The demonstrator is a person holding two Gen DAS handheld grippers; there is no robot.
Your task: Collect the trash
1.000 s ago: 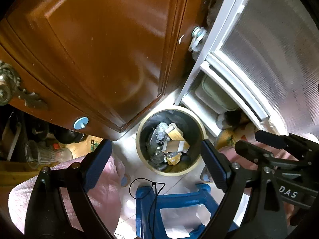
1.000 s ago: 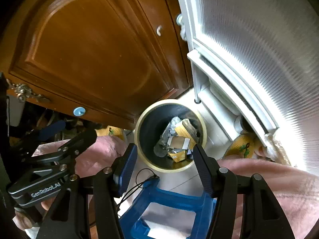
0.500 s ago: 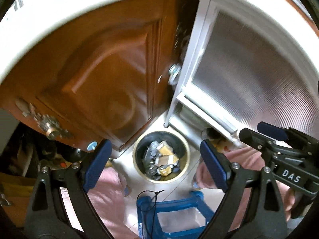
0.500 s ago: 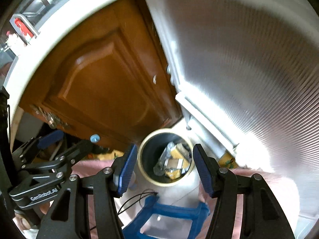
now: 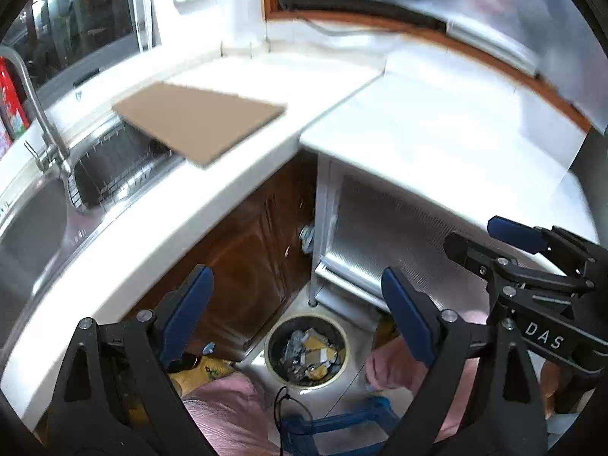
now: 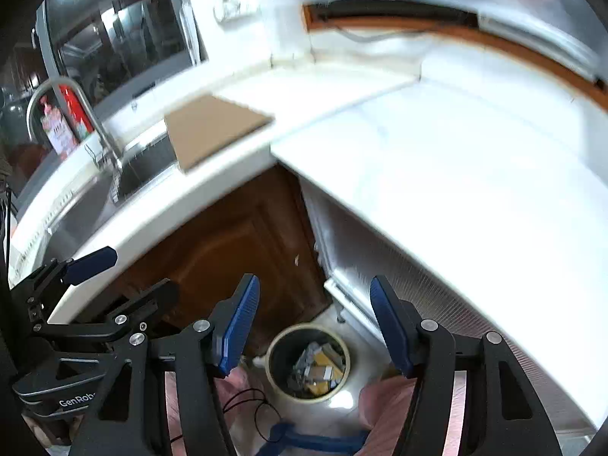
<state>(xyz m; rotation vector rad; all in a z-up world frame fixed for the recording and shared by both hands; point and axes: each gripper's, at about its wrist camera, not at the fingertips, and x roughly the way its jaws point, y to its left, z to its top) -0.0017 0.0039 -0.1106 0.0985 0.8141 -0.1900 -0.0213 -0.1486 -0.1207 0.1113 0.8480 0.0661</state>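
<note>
Both views have risen: desk [image 5: 235, 205] now fills upper frame. Trash bin [image 5: 306, 353] sits bottom centre, scraps inside. Left gripper [image 5: 296, 311] wide, empty; right gripper [image 6: 314, 323] just opened further, empty. Target cardboard sheet [image 5: 197, 121] upper left; approach flat.

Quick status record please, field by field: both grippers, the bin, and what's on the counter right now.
left gripper: open, nothing between its fingers
right gripper: open and empty; its jaws have just been opening a little
bin: round, on the floor in the corner below the counter, holding scraps of paper and cardboard
cardboard sheet: flat on the counter, one end over the sink
sink: steel, with a faucet at its edge
counter: white, otherwise bare in view
</note>
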